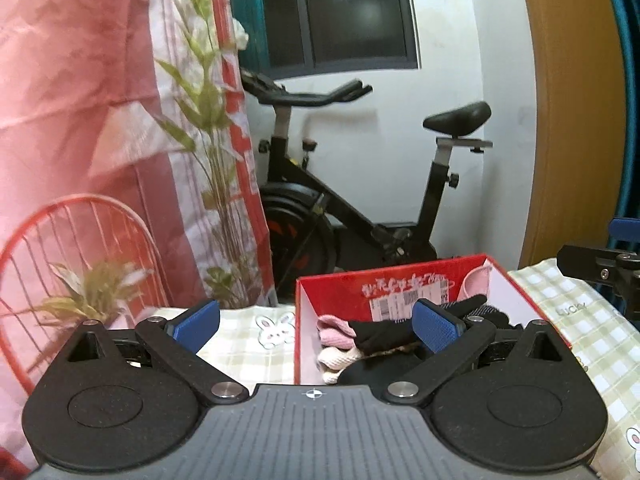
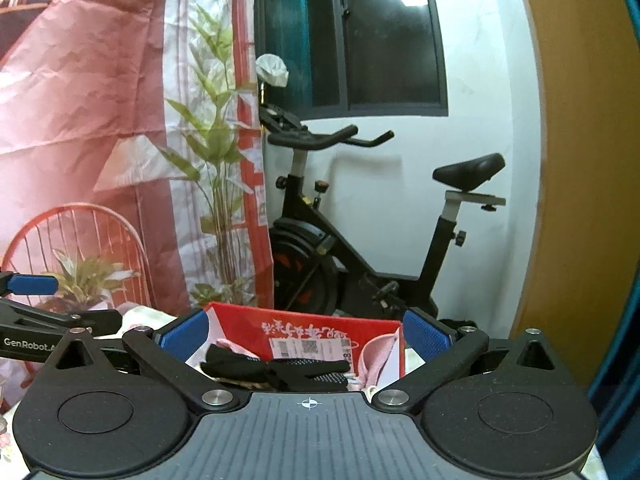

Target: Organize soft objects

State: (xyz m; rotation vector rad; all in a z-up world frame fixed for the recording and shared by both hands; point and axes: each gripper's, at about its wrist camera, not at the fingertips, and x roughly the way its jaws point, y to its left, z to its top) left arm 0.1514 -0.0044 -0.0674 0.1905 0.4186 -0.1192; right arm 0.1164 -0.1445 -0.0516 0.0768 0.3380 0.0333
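A red cardboard box point(image 1: 340, 285) stands on a checked tablecloth and holds soft items: a black glove point(image 1: 384, 332), pink socks point(image 1: 334, 328), a cream knit piece point(image 1: 340, 360) and a pink cloth point(image 1: 476, 278). My left gripper point(image 1: 316, 326) is open and empty, just in front of the box. In the right wrist view the same box point(image 2: 320, 328) lies ahead with the black gloves point(image 2: 280, 368) and pink cloth point(image 2: 376, 356) inside. My right gripper point(image 2: 306, 336) is open and empty above the box's near side.
A black exercise bike point(image 1: 360, 200) stands behind the table by the white wall. A pink and red printed backdrop point(image 1: 80, 100) hangs at left. A wooden panel point(image 1: 568, 120) is at right. The checked tablecloth point(image 1: 576, 320) has rabbit prints.
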